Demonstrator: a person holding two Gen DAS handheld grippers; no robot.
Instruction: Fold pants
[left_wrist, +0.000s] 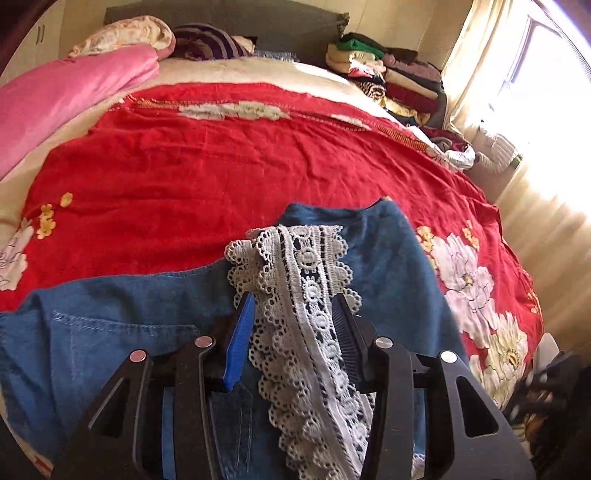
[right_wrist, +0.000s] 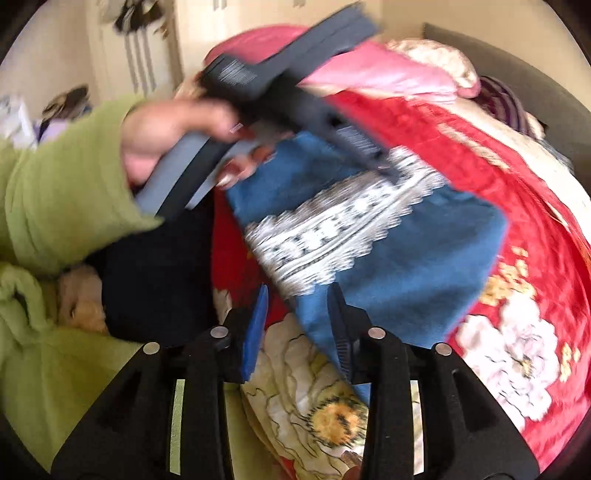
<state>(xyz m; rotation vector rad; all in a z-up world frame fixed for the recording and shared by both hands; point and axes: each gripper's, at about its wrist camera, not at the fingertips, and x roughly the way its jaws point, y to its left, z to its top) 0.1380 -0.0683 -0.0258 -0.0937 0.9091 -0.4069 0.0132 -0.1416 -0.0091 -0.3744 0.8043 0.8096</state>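
Observation:
Blue denim pants (left_wrist: 110, 332) with a white lace trim (left_wrist: 299, 295) lie on the red flowered bedspread (left_wrist: 221, 166). My left gripper (left_wrist: 295, 306) is open, its fingers on either side of the lace trim, just above the denim. In the right wrist view the pants (right_wrist: 424, 258) are partly folded, with the lace band (right_wrist: 332, 229) across them. My right gripper (right_wrist: 299, 299) is open at the near corner of the denim. The left gripper (right_wrist: 388, 173) also shows there, held by a hand in a green sleeve, over the lace. This view is blurred.
A pink quilt (left_wrist: 55, 99) and pillows lie at the head of the bed. A pile of folded clothes (left_wrist: 388, 77) stands at the far right by the curtained window (left_wrist: 517, 92). The person's green sleeve (right_wrist: 66, 192) is at the left of the right wrist view.

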